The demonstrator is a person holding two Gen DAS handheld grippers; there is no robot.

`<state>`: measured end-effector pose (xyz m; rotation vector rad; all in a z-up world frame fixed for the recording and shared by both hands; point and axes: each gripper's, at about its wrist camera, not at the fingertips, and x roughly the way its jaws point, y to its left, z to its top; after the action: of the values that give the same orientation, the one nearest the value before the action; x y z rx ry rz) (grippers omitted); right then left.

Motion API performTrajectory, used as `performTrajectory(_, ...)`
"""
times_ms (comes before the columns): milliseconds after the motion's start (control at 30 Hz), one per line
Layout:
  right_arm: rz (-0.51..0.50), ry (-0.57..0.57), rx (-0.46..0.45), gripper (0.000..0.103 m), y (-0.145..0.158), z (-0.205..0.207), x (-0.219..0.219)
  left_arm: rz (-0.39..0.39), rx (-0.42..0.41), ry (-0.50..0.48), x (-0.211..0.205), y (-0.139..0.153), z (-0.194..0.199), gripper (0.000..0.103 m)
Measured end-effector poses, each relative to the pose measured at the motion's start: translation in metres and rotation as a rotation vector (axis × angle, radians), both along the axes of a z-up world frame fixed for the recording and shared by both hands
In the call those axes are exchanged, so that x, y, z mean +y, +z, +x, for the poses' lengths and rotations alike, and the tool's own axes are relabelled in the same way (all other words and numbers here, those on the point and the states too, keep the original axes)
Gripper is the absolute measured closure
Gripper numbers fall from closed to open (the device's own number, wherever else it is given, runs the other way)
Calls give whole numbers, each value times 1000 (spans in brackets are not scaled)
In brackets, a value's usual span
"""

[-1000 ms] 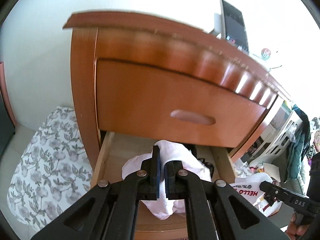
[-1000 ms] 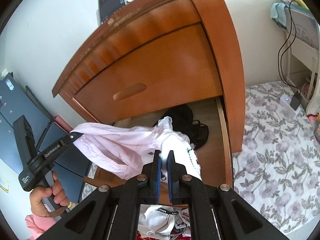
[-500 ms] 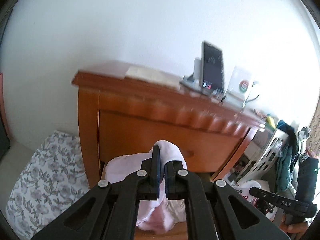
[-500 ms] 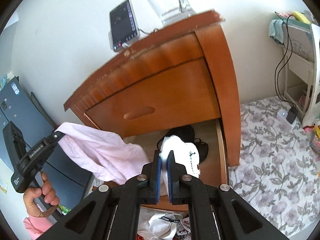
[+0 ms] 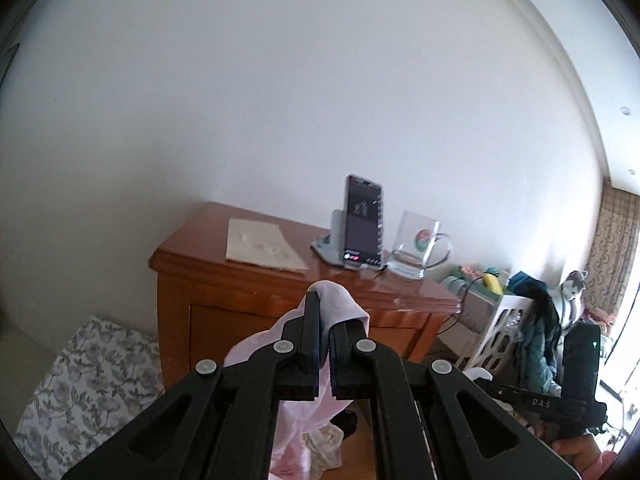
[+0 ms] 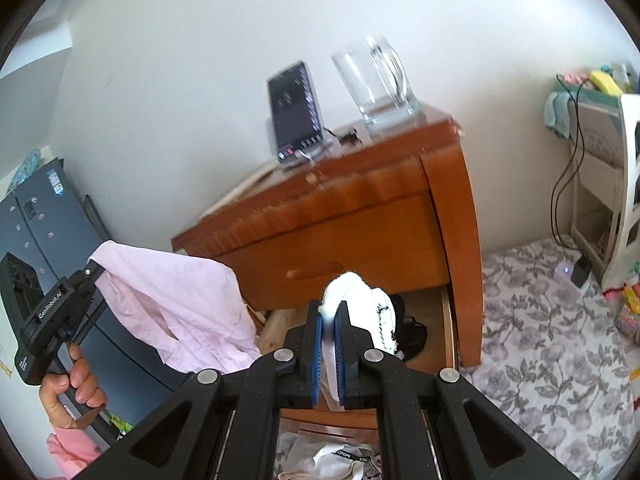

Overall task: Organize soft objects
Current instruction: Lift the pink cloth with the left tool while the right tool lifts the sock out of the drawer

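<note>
My left gripper (image 5: 324, 312) is shut on a pale pink shirt (image 5: 296, 408) that hangs below it; the shirt (image 6: 180, 304) also shows in the right wrist view, held up at the left of the wooden nightstand (image 6: 360, 216). My right gripper (image 6: 329, 320) is shut on a white garment with black trim (image 6: 368, 312), held above the open bottom drawer (image 6: 448, 320). A black garment (image 6: 412, 332) lies in the drawer.
A phone on a stand (image 5: 362, 228), a glass mug (image 5: 416, 248) and a paper (image 5: 260, 246) sit on the nightstand top. White clothes (image 6: 332, 460) lie below my right gripper. A floral mat (image 6: 540, 360) covers the floor. A white rack (image 5: 500, 328) stands at the right.
Both grippers have risen and pulled back from the drawer. The pink shirt and the white garment have lifted out of the drawer with them. The nightstand top has come into view.
</note>
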<state>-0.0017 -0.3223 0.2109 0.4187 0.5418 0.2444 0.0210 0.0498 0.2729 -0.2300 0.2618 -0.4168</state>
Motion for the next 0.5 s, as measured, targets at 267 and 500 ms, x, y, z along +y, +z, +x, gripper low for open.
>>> performTrajectory(267,-27,21,-72,97,23,-33,9,-15,-42,-73,6,13,-34,100)
performTrajectory(500,-36,33,-97,97,28,-59,14,1,-42,-118,4,10,-63,100)
